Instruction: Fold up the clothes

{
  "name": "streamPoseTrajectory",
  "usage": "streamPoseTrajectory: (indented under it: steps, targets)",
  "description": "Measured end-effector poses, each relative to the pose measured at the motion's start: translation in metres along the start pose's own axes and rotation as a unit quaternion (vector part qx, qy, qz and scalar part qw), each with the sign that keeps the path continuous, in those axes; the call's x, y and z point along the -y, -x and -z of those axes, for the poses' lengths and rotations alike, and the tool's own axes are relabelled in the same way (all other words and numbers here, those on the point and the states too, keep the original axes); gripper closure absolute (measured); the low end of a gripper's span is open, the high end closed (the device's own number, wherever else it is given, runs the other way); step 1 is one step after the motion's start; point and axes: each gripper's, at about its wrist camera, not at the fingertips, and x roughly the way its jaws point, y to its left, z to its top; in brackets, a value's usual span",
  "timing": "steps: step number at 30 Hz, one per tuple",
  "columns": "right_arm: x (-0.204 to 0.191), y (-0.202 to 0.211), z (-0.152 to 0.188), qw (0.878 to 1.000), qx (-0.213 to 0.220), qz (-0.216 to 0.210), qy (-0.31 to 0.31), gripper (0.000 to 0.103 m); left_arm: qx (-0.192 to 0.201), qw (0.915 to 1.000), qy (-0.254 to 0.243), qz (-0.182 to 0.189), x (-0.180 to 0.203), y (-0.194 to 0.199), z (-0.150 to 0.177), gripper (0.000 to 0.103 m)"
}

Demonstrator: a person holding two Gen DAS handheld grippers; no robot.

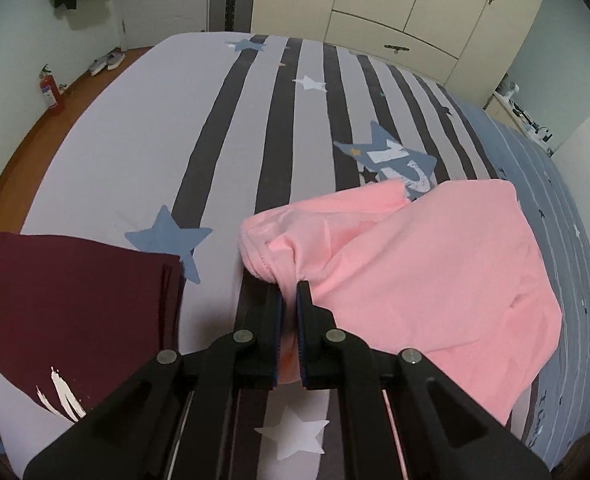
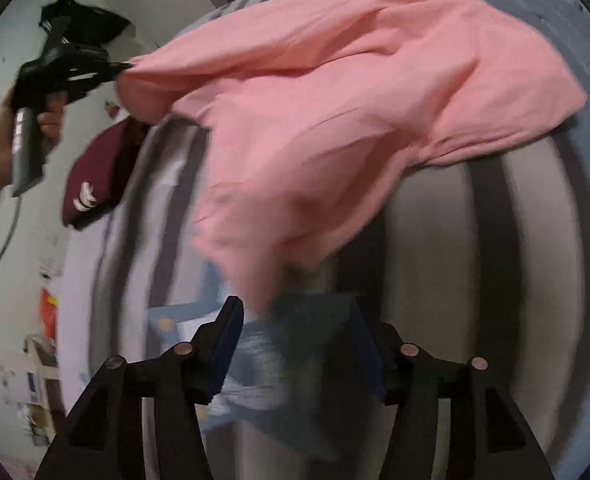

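Here the left gripper pinches the pink garment's bunched edge; the rest spreads toward three o'clock over the striped bed. The right gripper gapes empty. Only its blurred view shows the person's hand. A folded maroon garment lies at nine.

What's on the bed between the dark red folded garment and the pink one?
Only bedsheet: a blue star lies between the folded maroon garment and the pink garment, seen in the left wrist view.

You worked a plain pink garment on a bedsheet of pale grey with dark stripes and blue and white stars. Beside it lay a maroon garment with white marks.
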Motion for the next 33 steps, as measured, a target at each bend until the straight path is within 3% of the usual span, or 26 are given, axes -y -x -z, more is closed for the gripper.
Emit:
streamPoseTrajectory:
  steps: [3,7,8,9,10,13,17,21,25,30,33]
  targets:
    - [-0.018,-0.019,0.0,1.0,0.013,0.009,-0.019,0.041,0.0,0.9999,0.003,0.011,-0.006,0.002,-0.002,0.098]
    - [-0.006,-0.049,-0.012,0.997,0.02,0.041,-0.069,0.044,0.007,0.9997,-0.012,0.021,-0.004,0.008,-0.005,0.098]
    - [0.0,-0.052,-0.016,0.996,0.029,0.035,-0.081,0.062,0.009,0.9996,-0.014,0.024,-0.004,0.009,-0.006,0.098]
    - [0.005,-0.052,-0.02,0.995,0.035,0.03,-0.092,0.093,0.011,0.9995,-0.014,0.027,-0.003,0.01,-0.008,0.098]
    - [0.009,-0.05,-0.024,0.994,0.039,0.025,-0.1,0.097,0.014,0.9993,-0.011,0.032,-0.004,0.012,-0.009,0.098]
    - [0.023,-0.019,-0.038,0.991,0.079,0.019,-0.108,0.097,0.035,0.9976,-0.01,0.058,0.003,0.031,-0.019,0.098]
    - [0.071,0.066,-0.079,0.978,0.148,0.045,-0.139,0.098,0.082,0.9917,-0.036,0.092,0.034,0.079,-0.047,0.098]
    - [0.127,0.158,-0.156,0.967,0.194,0.091,-0.141,0.098,0.114,0.9849,-0.046,0.122,0.068,0.118,-0.083,0.098]
    - [0.155,0.237,-0.259,0.956,0.237,0.133,-0.111,0.098,0.139,0.9813,-0.043,0.126,0.108,0.153,-0.135,0.098]
    - [0.161,0.327,-0.414,0.941,0.285,0.153,-0.095,0.098,0.176,0.9775,-0.012,0.116,0.153,0.2,-0.231,0.099]
    - [0.144,0.41,-0.505,0.924,0.34,0.152,-0.085,0.098,0.233,0.9663,-0.031,0.105,0.183,0.259,-0.287,0.1]
